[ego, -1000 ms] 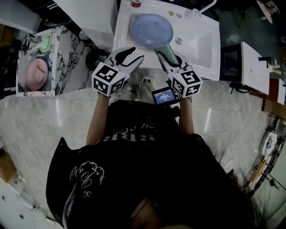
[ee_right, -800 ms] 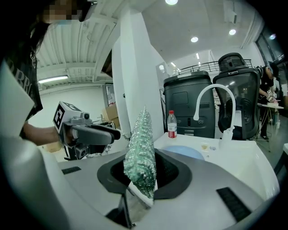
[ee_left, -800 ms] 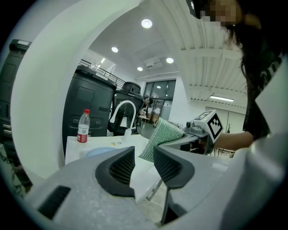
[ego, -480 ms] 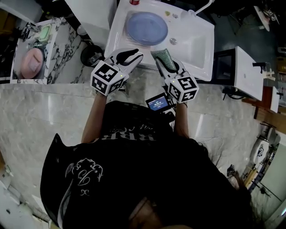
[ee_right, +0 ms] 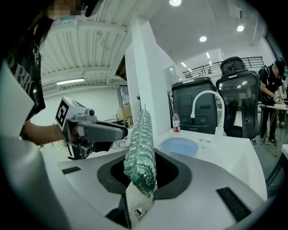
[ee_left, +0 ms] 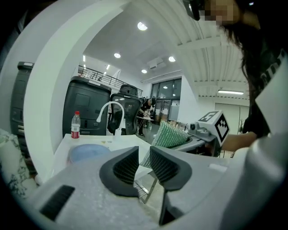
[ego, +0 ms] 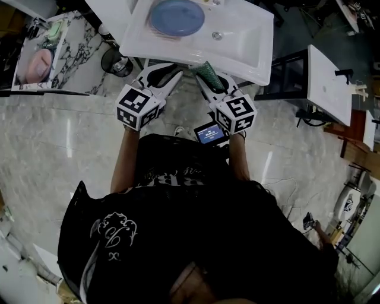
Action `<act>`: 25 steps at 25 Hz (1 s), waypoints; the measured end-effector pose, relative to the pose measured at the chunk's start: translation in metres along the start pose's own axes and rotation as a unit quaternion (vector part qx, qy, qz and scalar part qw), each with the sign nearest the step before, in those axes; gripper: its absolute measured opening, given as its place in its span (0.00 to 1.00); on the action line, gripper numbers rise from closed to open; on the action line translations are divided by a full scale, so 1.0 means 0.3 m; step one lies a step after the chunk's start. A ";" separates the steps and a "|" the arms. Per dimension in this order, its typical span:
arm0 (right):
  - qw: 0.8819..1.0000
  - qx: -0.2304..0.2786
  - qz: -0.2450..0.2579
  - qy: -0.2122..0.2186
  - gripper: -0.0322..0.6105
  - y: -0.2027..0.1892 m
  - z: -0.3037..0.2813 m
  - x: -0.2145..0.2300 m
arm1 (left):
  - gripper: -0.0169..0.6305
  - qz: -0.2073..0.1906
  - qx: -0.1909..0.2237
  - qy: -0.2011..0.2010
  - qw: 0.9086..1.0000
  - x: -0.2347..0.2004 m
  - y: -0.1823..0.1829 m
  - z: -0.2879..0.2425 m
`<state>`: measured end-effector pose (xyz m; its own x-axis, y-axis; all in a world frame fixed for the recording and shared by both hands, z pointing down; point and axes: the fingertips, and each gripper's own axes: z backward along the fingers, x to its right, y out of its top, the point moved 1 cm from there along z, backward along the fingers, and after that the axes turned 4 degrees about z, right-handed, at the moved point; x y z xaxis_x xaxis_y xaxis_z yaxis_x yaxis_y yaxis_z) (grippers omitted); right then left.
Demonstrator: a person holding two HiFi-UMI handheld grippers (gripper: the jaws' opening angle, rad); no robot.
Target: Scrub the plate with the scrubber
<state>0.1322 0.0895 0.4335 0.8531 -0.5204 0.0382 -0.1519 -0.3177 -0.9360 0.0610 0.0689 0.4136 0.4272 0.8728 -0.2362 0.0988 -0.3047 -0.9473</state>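
the plate [ego: 176, 16] is pale blue, the sink [ego: 254, 43] white, the scrubber [ee_right: 141, 155] glittery green, the bottle [ee_right: 176, 122] red-capped, the floor [ego: 47, 151] pale grey marble, the shirt [ego: 196, 237] black with white print.

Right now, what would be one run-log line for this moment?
left gripper: empty, jaws just closing, narrow gap | right gripper: shut on scrubber | plate: on sink, untouched

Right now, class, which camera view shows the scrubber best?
The right gripper view: the scrubber stands upright mid-frame, clamped in the jaws, its green mesh clear. The left gripper view shows it smaller, from the side. The head view shows only a small green tip.
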 end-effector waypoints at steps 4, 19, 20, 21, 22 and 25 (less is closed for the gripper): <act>1.000 0.000 0.011 0.027 0.19 -0.041 0.102 -0.056 | 0.15 0.005 -0.002 0.021 1.000 0.130 -0.045 0.028; 0.997 0.011 0.033 0.062 0.19 -0.093 0.224 -0.210 | 0.10 -0.011 -0.007 0.054 0.998 0.299 -0.114 0.155; 0.997 0.012 0.034 0.062 0.19 -0.091 0.225 -0.216 | 0.10 -0.011 -0.006 0.054 0.998 0.300 -0.113 0.160; 0.997 0.012 0.035 0.062 0.19 -0.088 0.225 -0.221 | 0.10 -0.012 -0.005 0.055 0.998 0.300 -0.112 0.165; 0.997 0.013 0.036 0.063 0.19 -0.086 0.226 -0.225 | 0.10 -0.012 -0.004 0.056 0.998 0.300 -0.111 0.169; 0.997 0.014 0.037 0.061 0.19 -0.082 0.232 -0.229 | 0.09 -0.013 -0.005 0.056 0.998 0.307 -0.110 0.176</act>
<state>0.1121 0.1883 0.4295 0.7728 -0.6346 0.0092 -0.1969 -0.2535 -0.9471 0.0496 0.1795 0.4117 0.5223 0.8323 -0.1860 0.1193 -0.2873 -0.9504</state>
